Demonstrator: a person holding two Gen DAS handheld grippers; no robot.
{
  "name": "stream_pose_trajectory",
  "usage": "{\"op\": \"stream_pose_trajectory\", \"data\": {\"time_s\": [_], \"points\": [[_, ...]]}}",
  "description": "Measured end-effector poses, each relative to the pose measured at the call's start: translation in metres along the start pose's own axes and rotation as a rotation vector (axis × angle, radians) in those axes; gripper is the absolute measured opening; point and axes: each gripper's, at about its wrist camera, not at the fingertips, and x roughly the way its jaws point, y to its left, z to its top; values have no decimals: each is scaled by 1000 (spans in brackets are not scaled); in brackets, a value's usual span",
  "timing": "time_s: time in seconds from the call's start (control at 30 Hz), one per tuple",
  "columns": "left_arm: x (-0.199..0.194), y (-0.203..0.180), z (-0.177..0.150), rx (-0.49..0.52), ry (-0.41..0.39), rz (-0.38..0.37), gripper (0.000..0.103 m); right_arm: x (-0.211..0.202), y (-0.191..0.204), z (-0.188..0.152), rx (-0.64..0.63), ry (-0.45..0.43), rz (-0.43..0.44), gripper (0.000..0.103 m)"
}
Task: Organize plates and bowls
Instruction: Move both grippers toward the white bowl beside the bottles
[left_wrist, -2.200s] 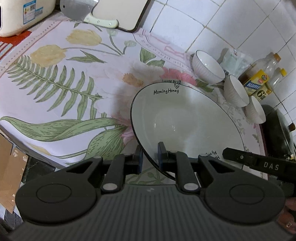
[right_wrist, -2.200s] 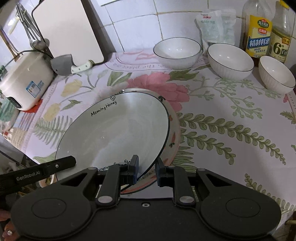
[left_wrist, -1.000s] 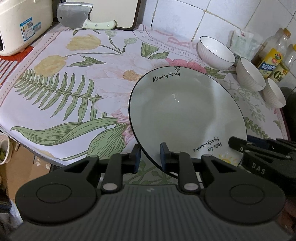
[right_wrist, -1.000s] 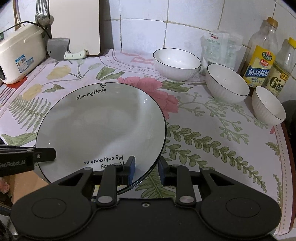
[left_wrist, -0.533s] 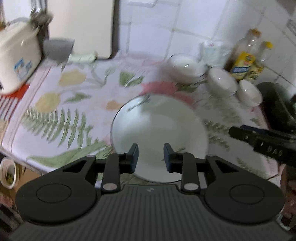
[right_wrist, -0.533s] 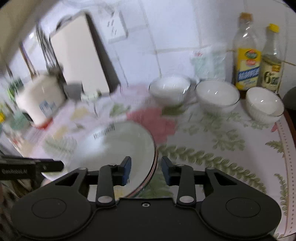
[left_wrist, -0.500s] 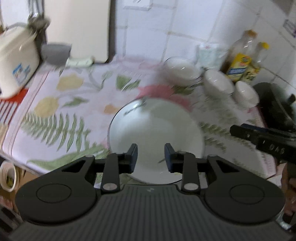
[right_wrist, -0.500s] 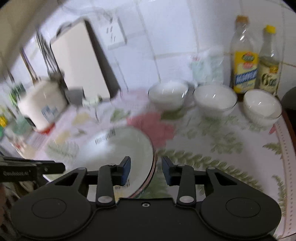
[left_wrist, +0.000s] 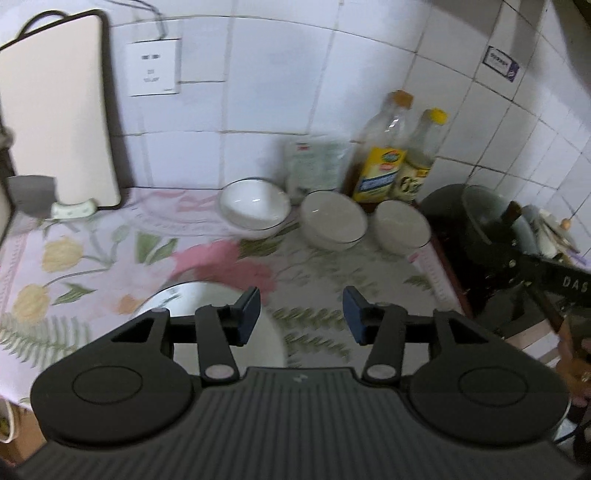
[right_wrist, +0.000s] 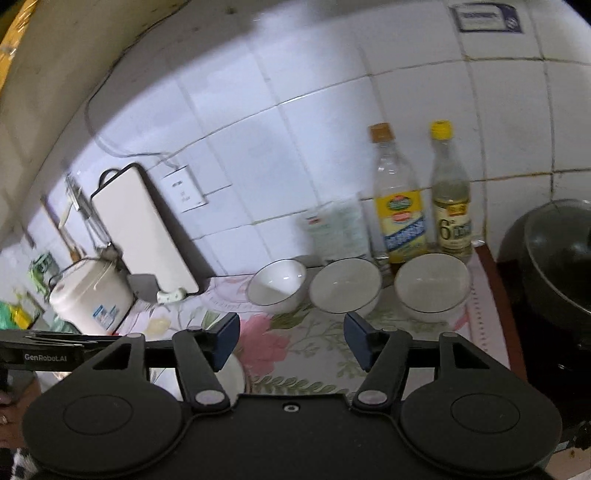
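A white plate lies on the floral cloth near the front edge, mostly hidden behind my left gripper; a sliver of it shows in the right wrist view. Three white bowls stand in a row by the wall: left, middle, right. My left gripper is open and empty, raised above the counter. My right gripper is open and empty, raised and facing the bowls.
Two bottles and a packet stand behind the bowls. A black wok sits at the right. A cutting board, a cleaver and a white rice cooker are at the left.
Both grippers let go of the plate, which now lies on the counter. Both opened wider, rose and tilted up toward the wall and the bowls.
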Motion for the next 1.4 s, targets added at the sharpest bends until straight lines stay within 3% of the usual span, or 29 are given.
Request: {"op": "stream_pose_trajectory", "data": {"time_s": [0.27, 0.63, 0.77, 0.9, 1.1, 1.23, 1.4], "points": [[58, -40, 17, -61, 24, -106, 49, 15, -45, 10, 136, -30, -65, 70], [144, -83, 38, -234, 6, -152, 54, 70, -109, 6, 340, -62, -174, 70], [181, -90, 37, -291, 21, -178, 54, 97, -132, -5, 426, -53, -209, 69], [218, -94, 37, -336, 61, -155, 53, 116, -155, -13, 523, -36, -217, 69], [259, -95, 37, -426, 105, -166, 52, 139, -166, -12, 538, -3, -253, 69], [275, -96, 34, -461, 146, -190, 44, 156, -171, -10, 550, -12, -293, 66], [292, -86, 27, -535, 185, -171, 33, 169, -179, -7, 558, -12, -335, 51]]}}
